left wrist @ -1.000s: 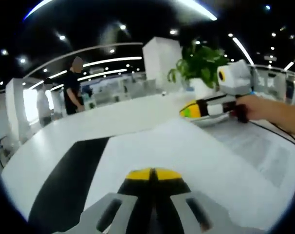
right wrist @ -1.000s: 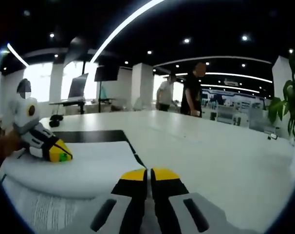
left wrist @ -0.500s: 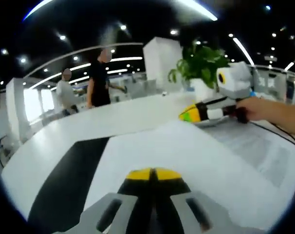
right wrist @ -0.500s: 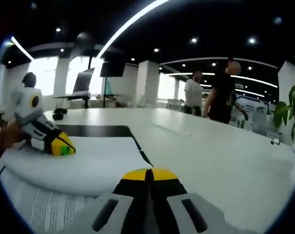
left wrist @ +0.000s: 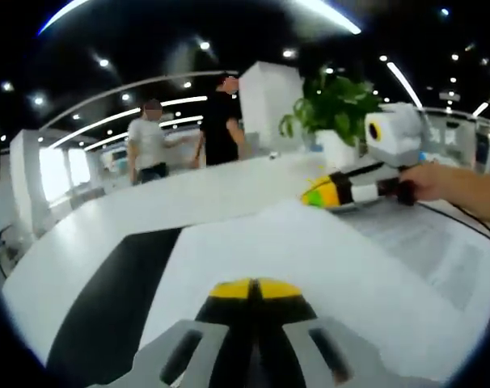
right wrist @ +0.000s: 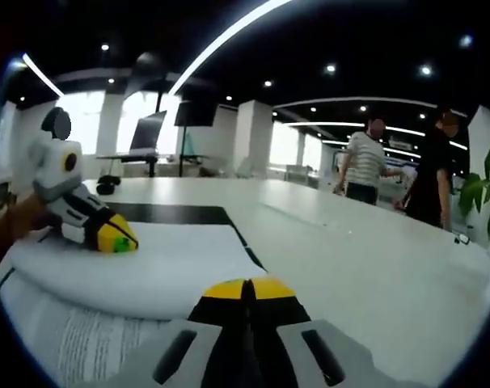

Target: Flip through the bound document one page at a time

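The bound document lies open on the white table, a printed page (left wrist: 427, 242) (right wrist: 71, 343) facing up. One white page (left wrist: 310, 259) (right wrist: 168, 267) arches above it. A black cover (left wrist: 107, 299) (right wrist: 176, 214) shows beyond the arch. My left gripper (left wrist: 255, 289) is shut and its yellow tips rest on the arched page. It appears at the left of the right gripper view (right wrist: 114, 237), lying on top of the arch. My right gripper (right wrist: 245, 288) is shut at the page's near corner, with the paper's edge at its tips. A hand (left wrist: 443, 182) holds it (left wrist: 316, 194).
Two people (left wrist: 221, 121) (right wrist: 366, 166) walk behind the long white table (right wrist: 374, 267). A potted plant (left wrist: 334, 105) stands at the table's far side. A cable (left wrist: 463, 218) trails over the printed page. Desks with monitors (right wrist: 148, 133) fill the background.
The two people have walked across the background. The right gripper has shifted a little along the page's edge, and the arch now stands slightly higher. The left gripper has stayed still.
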A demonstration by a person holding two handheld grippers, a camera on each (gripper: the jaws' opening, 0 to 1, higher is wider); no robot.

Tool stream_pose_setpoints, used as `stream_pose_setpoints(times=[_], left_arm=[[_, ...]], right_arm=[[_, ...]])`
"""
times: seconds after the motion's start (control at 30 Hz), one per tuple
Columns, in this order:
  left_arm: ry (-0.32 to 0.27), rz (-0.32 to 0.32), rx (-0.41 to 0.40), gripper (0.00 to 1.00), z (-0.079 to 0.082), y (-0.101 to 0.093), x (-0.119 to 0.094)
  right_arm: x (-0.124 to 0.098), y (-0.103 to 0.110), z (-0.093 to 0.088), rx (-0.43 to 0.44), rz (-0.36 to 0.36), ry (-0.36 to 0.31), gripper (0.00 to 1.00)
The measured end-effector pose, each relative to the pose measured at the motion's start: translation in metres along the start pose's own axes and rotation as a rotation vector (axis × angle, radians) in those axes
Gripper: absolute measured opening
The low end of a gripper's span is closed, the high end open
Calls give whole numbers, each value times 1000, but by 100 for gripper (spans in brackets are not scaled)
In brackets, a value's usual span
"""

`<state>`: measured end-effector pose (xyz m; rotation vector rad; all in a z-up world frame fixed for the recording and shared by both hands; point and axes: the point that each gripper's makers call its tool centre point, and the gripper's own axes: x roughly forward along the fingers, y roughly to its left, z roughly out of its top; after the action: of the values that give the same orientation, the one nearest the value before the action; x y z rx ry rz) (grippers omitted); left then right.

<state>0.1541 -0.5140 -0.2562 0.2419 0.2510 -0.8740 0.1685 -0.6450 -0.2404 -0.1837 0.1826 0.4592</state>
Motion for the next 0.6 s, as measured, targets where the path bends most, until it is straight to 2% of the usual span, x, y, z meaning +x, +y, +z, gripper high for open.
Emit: stream_pose_setpoints(times=[0.6], left_arm=[[-1,2,1,2,-1,1,-1]], right_arm=[[-7,22,0,-2,51,-4,4]])
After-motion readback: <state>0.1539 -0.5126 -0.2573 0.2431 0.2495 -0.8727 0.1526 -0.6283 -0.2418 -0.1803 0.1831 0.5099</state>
